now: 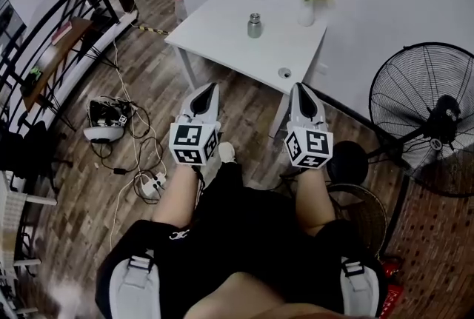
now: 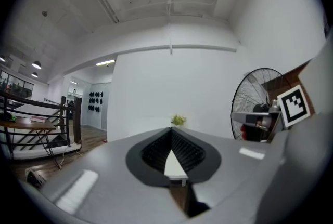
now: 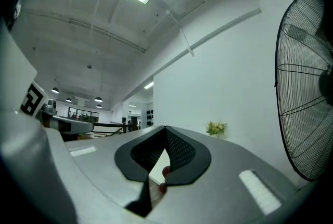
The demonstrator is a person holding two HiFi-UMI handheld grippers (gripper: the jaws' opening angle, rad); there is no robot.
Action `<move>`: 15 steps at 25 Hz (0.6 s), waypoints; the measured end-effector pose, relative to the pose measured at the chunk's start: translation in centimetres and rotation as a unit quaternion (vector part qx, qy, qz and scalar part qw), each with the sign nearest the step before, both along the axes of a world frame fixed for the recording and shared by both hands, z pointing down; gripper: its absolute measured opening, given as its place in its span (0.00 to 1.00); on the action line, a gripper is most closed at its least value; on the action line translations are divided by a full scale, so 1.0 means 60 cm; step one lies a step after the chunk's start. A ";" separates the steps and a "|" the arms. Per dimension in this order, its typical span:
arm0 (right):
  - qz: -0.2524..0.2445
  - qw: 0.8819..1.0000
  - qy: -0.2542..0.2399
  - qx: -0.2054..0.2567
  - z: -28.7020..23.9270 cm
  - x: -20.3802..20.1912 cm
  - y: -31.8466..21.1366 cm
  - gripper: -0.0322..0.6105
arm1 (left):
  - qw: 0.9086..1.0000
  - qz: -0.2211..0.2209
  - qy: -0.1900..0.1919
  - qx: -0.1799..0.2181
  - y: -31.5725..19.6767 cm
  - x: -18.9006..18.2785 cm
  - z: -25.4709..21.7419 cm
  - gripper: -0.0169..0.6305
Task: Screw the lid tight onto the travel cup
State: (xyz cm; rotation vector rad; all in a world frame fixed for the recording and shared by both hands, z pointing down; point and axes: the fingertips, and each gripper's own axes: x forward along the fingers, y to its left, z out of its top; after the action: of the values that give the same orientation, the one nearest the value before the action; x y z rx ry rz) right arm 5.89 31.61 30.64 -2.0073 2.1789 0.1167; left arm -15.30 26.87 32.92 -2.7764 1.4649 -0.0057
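A small metal travel cup stands upright on the white table, near the middle. Its round lid lies flat near the table's front right edge, apart from the cup. My left gripper and right gripper hover side by side over the wood floor, short of the table's near edge. Both point at the table with jaws shut and nothing between them. Neither gripper view shows the cup or the lid.
A white vase with a yellow-green plant stands at the table's far right corner. A large black floor fan is at the right. Cables and a headset lie on the floor at left, beside a railing.
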 end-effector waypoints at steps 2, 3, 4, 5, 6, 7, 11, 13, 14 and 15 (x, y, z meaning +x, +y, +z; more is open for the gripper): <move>0.003 1.000 0.002 0.001 -0.002 0.006 -0.025 0.05 | 1.000 0.003 -0.001 0.002 -0.030 0.009 -0.002 0.11; 0.004 1.000 0.002 0.001 -0.001 0.010 -0.037 0.05 | 1.000 0.005 -0.001 0.003 -0.043 0.014 -0.001 0.11; 0.005 1.000 0.003 0.001 0.000 0.013 -0.049 0.05 | 1.000 0.007 -0.002 0.004 -0.055 0.019 0.000 0.11; 0.007 1.000 0.004 0.001 0.003 0.015 -0.061 0.05 | 1.000 0.010 -0.004 0.007 -0.067 0.024 0.002 0.11; 0.008 1.000 0.005 0.002 0.007 0.018 -0.073 0.05 | 1.000 0.013 -0.006 0.009 -0.079 0.029 0.006 0.11; 0.010 1.000 0.007 0.003 0.012 0.022 -0.087 0.05 | 1.000 0.017 -0.006 0.010 -0.091 0.033 0.010 0.11; 0.014 1.000 0.009 -0.002 0.022 0.044 -0.156 0.05 | 1.000 0.026 0.011 0.003 -0.161 0.050 0.014 0.11; 0.016 1.000 0.004 -0.005 0.016 0.053 -0.196 0.05 | 1.000 0.028 0.013 -0.004 -0.210 0.057 0.006 0.11; 0.018 1.000 0.001 -0.006 0.010 0.057 -0.217 0.05 | 0.999 0.030 0.012 -0.005 -0.233 0.060 0.000 0.11; 0.021 1.000 -0.001 -0.007 0.005 0.060 -0.238 0.05 | 0.999 0.033 0.008 -0.005 -0.255 0.065 -0.006 0.11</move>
State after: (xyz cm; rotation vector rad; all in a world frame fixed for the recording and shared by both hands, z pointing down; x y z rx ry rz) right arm 9.51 17.34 30.94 -2.0608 2.1426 0.1040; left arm -11.42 11.54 32.54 -2.8381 1.3803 0.0104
